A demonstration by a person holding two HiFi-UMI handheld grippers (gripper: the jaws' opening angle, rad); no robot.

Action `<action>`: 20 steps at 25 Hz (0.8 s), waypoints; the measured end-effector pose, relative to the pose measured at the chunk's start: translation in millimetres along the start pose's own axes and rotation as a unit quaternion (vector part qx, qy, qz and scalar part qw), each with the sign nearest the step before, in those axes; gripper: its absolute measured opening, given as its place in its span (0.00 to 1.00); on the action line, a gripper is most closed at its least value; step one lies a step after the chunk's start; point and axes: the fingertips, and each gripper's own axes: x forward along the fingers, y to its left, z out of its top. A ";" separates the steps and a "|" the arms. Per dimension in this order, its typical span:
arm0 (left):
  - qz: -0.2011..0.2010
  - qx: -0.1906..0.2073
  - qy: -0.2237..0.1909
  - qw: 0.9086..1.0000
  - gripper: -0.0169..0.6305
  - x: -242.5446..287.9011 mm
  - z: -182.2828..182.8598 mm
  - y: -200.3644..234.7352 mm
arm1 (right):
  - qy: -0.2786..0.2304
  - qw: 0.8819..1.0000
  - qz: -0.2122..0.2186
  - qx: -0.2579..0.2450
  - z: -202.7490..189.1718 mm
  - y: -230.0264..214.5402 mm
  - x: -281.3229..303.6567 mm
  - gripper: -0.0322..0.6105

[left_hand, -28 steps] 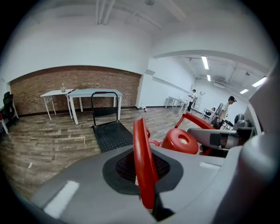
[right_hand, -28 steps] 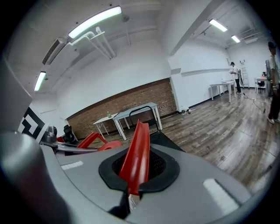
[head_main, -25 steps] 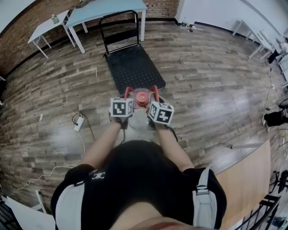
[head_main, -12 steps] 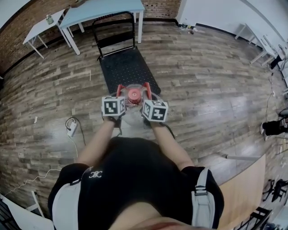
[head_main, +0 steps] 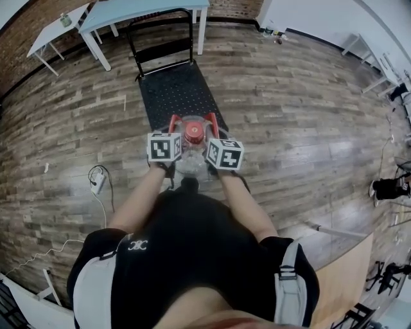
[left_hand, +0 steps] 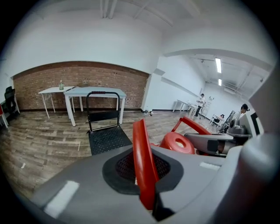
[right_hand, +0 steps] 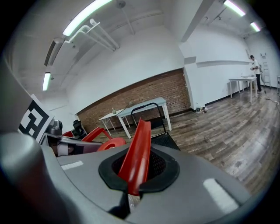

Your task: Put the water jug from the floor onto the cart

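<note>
Red handles (left_hand: 143,162) clamped, cart (head_main: 176,96) seen from above

Brown wood-plank floor (head_main: 308,115) under me, white power strip with cable (head_main: 97,183) at my left, pale blue-topped counter (head_main: 148,8) ahead, red brick wall (left_hand: 43,85) behind it.

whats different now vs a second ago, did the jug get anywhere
The person has walked toward the cart, carrying the water jug forward; it now sits at the cart's near edge in the head view. Nothing was taken hold of or let go. Unchanged: the left tool and right tool stay shut on the jug's red handles, and the cart has not moved.
</note>
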 end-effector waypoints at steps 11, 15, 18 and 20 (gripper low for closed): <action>-0.019 -0.011 0.032 0.999 0.04 92.7 48.5 20.4 | 0.045 0.999 0.005 -0.008 29.2 -41.2 89.0 0.08; -0.013 -0.007 0.049 0.999 0.04 120.2 65.8 33.6 | 0.058 0.998 0.001 -0.009 43.0 -49.8 118.8 0.08; -0.012 -0.011 0.057 0.998 0.04 138.2 74.6 38.6 | 0.070 0.998 0.000 -0.006 51.9 -61.0 136.7 0.08; -0.014 -0.010 0.059 0.998 0.04 148.6 80.4 40.9 | 0.076 0.997 0.000 -0.003 56.9 -68.4 147.9 0.08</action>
